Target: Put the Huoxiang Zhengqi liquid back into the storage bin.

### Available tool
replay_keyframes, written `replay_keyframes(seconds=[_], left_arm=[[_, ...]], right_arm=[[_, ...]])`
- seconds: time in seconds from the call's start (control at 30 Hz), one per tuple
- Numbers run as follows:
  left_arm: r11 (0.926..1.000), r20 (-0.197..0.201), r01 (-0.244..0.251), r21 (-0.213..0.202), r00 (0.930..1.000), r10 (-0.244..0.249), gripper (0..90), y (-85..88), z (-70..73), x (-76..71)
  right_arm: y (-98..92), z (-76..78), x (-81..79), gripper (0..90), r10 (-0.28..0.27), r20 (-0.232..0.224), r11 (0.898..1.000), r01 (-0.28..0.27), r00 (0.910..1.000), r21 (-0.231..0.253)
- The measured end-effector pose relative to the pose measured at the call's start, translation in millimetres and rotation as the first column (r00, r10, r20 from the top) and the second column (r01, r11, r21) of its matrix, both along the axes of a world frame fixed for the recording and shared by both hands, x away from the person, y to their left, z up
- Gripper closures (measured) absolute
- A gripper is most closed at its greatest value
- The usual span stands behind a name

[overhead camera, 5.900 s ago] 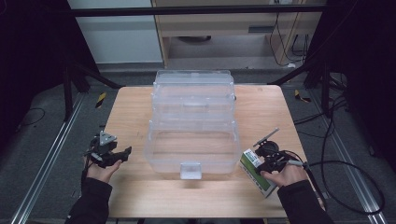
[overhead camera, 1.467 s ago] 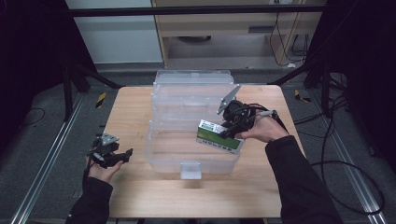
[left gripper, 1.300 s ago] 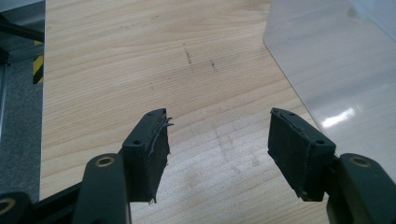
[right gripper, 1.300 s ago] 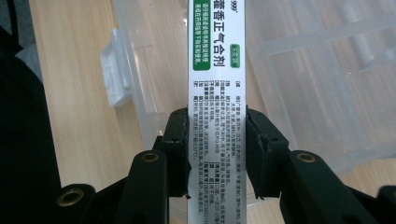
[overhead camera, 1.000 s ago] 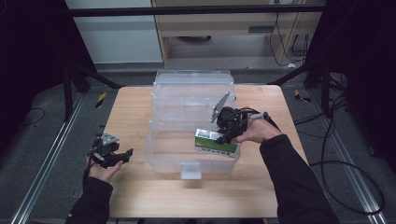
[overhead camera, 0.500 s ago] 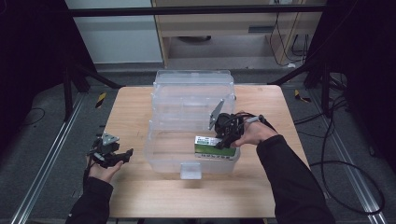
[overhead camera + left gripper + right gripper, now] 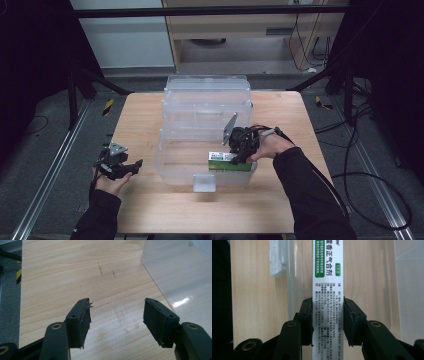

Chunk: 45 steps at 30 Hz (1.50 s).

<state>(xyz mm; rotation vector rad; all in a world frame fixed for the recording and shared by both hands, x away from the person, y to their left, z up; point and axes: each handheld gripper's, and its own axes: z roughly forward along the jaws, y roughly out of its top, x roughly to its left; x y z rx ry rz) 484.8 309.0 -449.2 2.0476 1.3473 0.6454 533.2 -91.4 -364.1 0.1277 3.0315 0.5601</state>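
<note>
A green and white carton (image 7: pixel 228 162) with printed text sits low inside the clear plastic bin (image 7: pixel 176 167), near its front right corner. My right gripper (image 7: pixel 238 156) is shut on the carton (image 7: pixel 327 290); both pads press its long sides in the right gripper view. At the table's left, apart from the bin, my left gripper (image 7: pixel 129 168) is held open. Its jaws stand wide over bare wood (image 7: pixel 116 315) with nothing between them, the bin's wall (image 7: pixel 180 272) to their right.
The bin's clear lid (image 7: pixel 207 92) stands open at the back of the wooden table (image 7: pixel 280 200). A white latch (image 7: pixel 204 183) sticks out at the bin's front wall. Cables (image 7: pixel 360 165) trail over the floor on the right.
My right hand has carried the carton from the table's front right edge up over the bin and lowered it inside, toward the front wall. The left hand has stayed put.
</note>
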Motion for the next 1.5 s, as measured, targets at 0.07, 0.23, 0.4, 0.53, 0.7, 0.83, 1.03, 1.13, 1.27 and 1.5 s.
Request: replay_keyframes(seconds=[0.07,0.23,0.4,0.53,0.7,0.83,1.03,1.13,1.27,1.5], left_arm=[[1.0,0.0,0.0,0.001,1.0,0.0,37.7,-0.3,-0.2,-0.1],[1.0,0.001,-0.001,-0.001,1.0,0.001,37.8,0.3,0.1,-0.1],[1.0,0.0,0.0,0.0,1.0,0.0,37.8,0.0,0.1,-0.1],[1.0,0.0,0.0,0.001,1.0,0.0,37.8,-0.1,0.0,-0.1],[1.0,0.0,0.001,0.003,1.0,-0.001,37.9,-0.3,-0.2,0.0],[1.0,0.0,0.001,0.003,1.0,-0.001,37.9,-0.3,-0.3,0.0],[1.0,0.0,0.0,0.003,1.0,0.0,37.9,-0.3,-0.2,0.1],[1.0,0.0,0.002,0.004,1.0,-0.002,37.9,-0.8,-0.3,0.2],[1.0,0.0,0.002,0.005,1.0,-0.002,38.0,-1.2,-0.3,0.1],[1.0,0.001,0.002,0.001,1.0,-0.002,39.1,-0.9,0.3,-0.1]], right_arm=[[0.8,-1.4,-0.7,63.4,-0.003,-0.005,1.0,0.003,1.0,-0.009],[1.7,-6.4,-1.5,63.2,-0.001,-0.008,1.0,0.0,1.0,-0.018],[4.2,-11.2,-1.8,63.2,-0.001,-0.008,0.999,0.001,1.0,-0.036],[5.5,-15.2,-2.1,63.1,0.002,-0.01,0.999,-0.002,1.0,-0.05],[7.3,-18.6,-2.3,63.0,0.008,-0.007,0.998,-0.008,0.9999,-0.061],[8.6,-21.2,-2.8,62.9,0.006,-0.004,0.997,-0.007,1.0,-0.074],[10.1,-22.2,-3.5,62.3,0.006,0.001,0.997,-0.006,1.0,-0.083],[8.4,-19.7,-4.4,62.3,-0.005,0.001,0.997,0.005,1.0,-0.08],[5.1,-12.9,-5.1,61.5,-0.025,0.011,0.998,0.025,0.9996,-0.055],[-4.0,6.7,-10.4,61.7,-0.08,0.04,0.997,0.08,0.996,0.001]])
